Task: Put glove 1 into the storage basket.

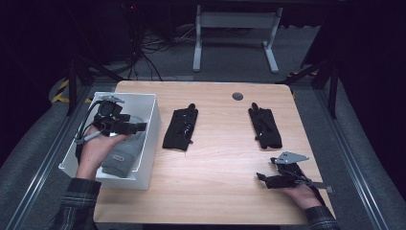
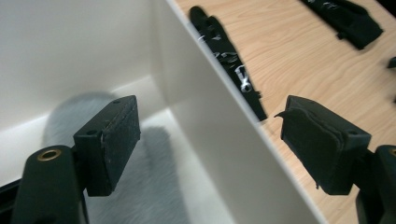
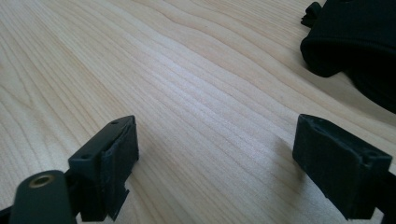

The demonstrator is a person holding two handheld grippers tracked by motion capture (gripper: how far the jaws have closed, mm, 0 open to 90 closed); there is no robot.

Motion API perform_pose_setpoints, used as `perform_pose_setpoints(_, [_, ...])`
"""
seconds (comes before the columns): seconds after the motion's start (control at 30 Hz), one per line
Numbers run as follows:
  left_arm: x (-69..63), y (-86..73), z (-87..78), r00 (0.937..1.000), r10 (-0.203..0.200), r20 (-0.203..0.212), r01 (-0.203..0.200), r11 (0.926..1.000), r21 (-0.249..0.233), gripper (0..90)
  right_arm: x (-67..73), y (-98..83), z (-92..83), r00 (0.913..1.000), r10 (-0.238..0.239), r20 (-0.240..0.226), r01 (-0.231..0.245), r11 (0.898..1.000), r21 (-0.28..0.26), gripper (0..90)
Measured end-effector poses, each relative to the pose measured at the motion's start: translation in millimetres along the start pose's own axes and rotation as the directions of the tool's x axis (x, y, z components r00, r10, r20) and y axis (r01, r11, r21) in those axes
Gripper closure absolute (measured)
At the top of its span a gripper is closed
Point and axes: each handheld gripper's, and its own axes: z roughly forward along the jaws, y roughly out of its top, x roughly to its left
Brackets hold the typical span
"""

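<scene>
Left gripper [image 1: 122,125]: jaws released, empty, grey beanie [image 1: 123,157] in white bin [image 1: 149,143] below them.
Right gripper [image 1: 262,178]: jaws released, bare table [image 1: 220,163] between, black glove [image 1: 265,125] beyond.

The counter [image 1: 210,182] is showing pale, light-brown wood with a fine wavy grain. The bin [image 1: 153,124] on its left is looking plain white, and the knitted hat [image 1: 122,160] lying in it is showing soft grey. Two gloves are lying black on the wood, the left glove [image 1: 181,128] carrying small white markings, the right glove [image 1: 265,126] plain. Both claws, the left claw [image 1: 136,127] and the right claw [image 1: 262,178], are showing matt black; the near sleeves [image 1: 76,201] are wearing a dark plaid check.
</scene>
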Motion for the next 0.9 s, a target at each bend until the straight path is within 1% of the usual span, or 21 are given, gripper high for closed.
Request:
perform_pose_setpoints(0.03, [-2.9, 1.4, 0.2, 0.9999, 0.01, 0.002, -0.01, 0.9999, -0.003, 20.2, 0.0, 0.0, 0.0, 1.0, -0.001, 0.0, 0.001, 1.0, 0.0, 14.9])
perform_pose_setpoints(0.1, [-12.1, 5.4, 2.0, 0.9994, 0.028, 0.021, -0.028, 0.9996, -0.009, 18.9, 0.0, 0.0, 0.0, 1.0, -0.001, 0.0, 0.001, 1.0, 0.0, 14.9])
perform_pose_setpoints(0.2, [-24.4, 9.8, 4.8, 0.9981, 0.054, 0.029, -0.054, 0.9984, -0.017, 16.2, 0.0, 0.0, 0.0, 1.0, -0.001, 0.001, 0.001, 1.0, 0.001, 14.9])
perform_pose_setpoints(0.33, [-42.8, 14.1, 13.7, 0.9939, 0.089, 0.065, -0.088, 0.996, -0.018, 15.5, 0.0, 0.0, 0.0, 1.0, -0.001, 0.0, 0.001, 1.0, 0.0, 14.9])
perform_pose_setpoints(0.43, [-54.7, 15.5, 22.0, 0.9892, 0.116, 0.09, -0.116, 0.9932, -0.003, 15.5, 0.0, 0.1, 0.0, 1.0, -0.001, 0.002, 0.001, 1.0, 0.001, 14.8])
perform_pose_setpoints(0.57, [-70.2, 15.6, 32.7, 0.9837, 0.139, 0.114, -0.14, 0.9901, -0.002, 15.5, -0.1, 0.0, 0.0, 1.0, -0.003, 0.001, 0.003, 1.0, 0.001, 14.7])
perform_pose_setpoints(0.63, [-77.4, 15.4, 38.1, 0.9793, 0.158, 0.126, -0.16, 0.9872, 0.003, 15.5, -0.2, 0.1, 0.1, 1.0, -0.004, 0.001, 0.004, 1.0, 0.001, 14.5])
perform_pose_setpoints(0.7, [-83.7, 14.7, 43.0, 0.9774, 0.164, 0.133, -0.166, 0.9862, 0.0, 15.6, -0.2, 0.1, 0.1, 1.0, -0.003, 0.003, 0.003, 1.0, 0.001, 14.4])
perform_pose_setpoints(0.77, [-90.9, 14.2, 48.8, 0.9737, 0.174, 0.146, -0.177, 0.9842, 0.006, 15.6, -0.2, 0.1, 0.1, 1.0, -0.003, 0.003, 0.003, 1.0, 0.002, 14.4])
perform_pose_setpoints(0.8, [-95.9, 13.7, 52.2, 0.9706, 0.187, 0.151, -0.191, 0.9815, 0.01, 15.6, -0.2, 0.1, 0.1, 1.0, -0.003, 0.003, 0.003, 1.0, 0.002, 14.5])
perform_pose_setpoints(0.9, [-107.1, 12.1, 59.9, 0.9658, 0.2, 0.164, -0.205, 0.9786, 0.013, 15.6, 1.6, -0.4, -0.5, 0.9998, 0.006, 0.017, -0.006, 1.0, 0.001, 14.7])
